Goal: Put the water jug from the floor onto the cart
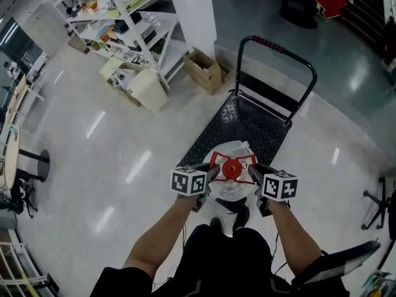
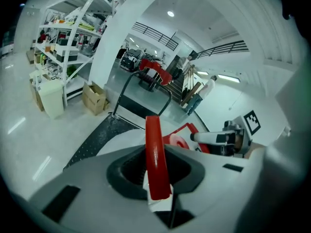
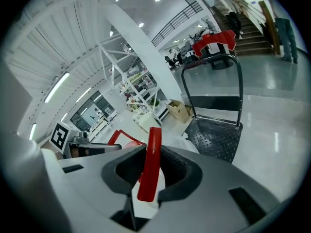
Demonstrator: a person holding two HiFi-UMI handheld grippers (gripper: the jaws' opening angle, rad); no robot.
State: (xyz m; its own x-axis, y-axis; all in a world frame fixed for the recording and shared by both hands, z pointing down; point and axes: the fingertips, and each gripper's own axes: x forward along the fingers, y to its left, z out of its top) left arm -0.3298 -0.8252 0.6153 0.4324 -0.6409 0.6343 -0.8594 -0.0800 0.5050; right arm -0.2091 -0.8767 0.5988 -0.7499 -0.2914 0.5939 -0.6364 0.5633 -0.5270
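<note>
Fingers (image 2: 124, 174) of the left gripper (image 1: 212, 174) were clamped on one side of the red handle (image 2: 156, 159), the strip pinched upright between the dark pads. Across from it, the right gripper (image 1: 252, 174) had its own fingers (image 3: 181, 173) squeezed on the other side of that handle. Between the two hung the water jug (image 1: 230, 189), red cap (image 1: 231, 169) up, right at the near end of the cart (image 1: 247, 125); whether it sat on the deck could not be told. The cart's push bar (image 1: 278, 48) stood at the far end, and a cardboard box (image 1: 204, 70) lay on the floor (image 1: 93, 166) beside the white shelves (image 1: 124, 23).
</note>
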